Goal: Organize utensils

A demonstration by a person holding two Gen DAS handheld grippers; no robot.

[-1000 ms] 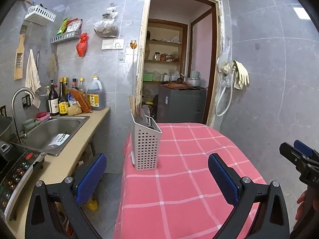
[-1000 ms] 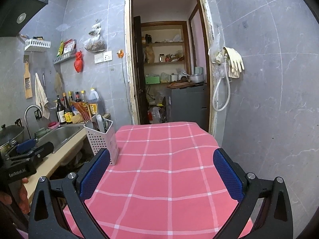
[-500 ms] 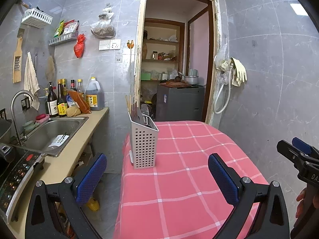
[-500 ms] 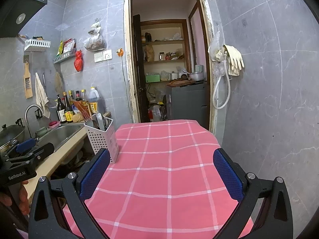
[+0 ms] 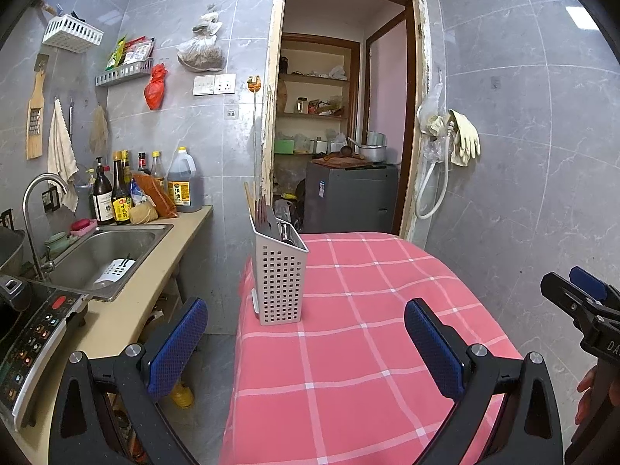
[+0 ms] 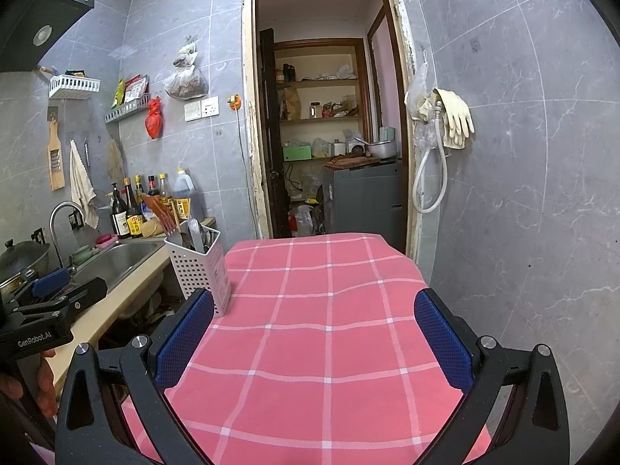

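One perforated utensil caddy [image 5: 281, 281] stands at twelve o'clock on one pink checked table [image 5: 348, 368]. Two grippers show, and one sink [image 5: 104, 248] lies at nine o'clock.

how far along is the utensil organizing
Looks done: the utensils stand upright in the white perforated caddy at the left edge of the pink checked tablecloth, with no loose ones showing on it. In hand: nothing; the left gripper and right gripper are both open and empty. Left: apparently little.
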